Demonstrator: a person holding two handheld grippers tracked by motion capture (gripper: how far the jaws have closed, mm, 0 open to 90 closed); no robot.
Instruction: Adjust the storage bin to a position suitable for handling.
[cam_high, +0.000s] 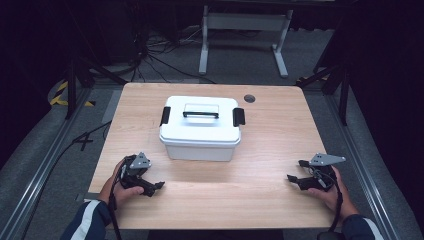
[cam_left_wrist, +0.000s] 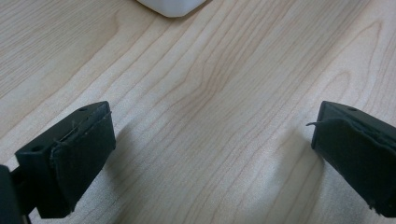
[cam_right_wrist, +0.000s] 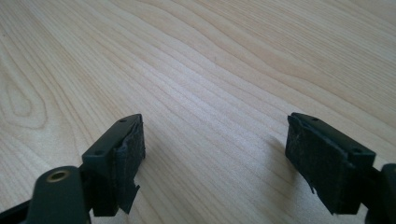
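A white plastic box (cam_high: 200, 128) with a lid, a black handle (cam_high: 200, 114) and black side latches stands in the middle of the wooden table (cam_high: 270, 135). My left gripper (cam_high: 154, 187) rests near the front left of the table, held by a hand, open with nothing between its jaws. In the left gripper view the gripper (cam_left_wrist: 212, 144) hovers over bare wood, and a corner of the box (cam_left_wrist: 172, 6) shows at the top. My right gripper (cam_high: 295, 172) sits at the front right, open and empty. The right gripper view shows the gripper (cam_right_wrist: 215, 154) above bare wood.
A round cable hole (cam_high: 249, 98) lies at the table's back right. Beyond the table are a white desk frame (cam_high: 244, 30), cables on the grey floor and dark stands at both sides.
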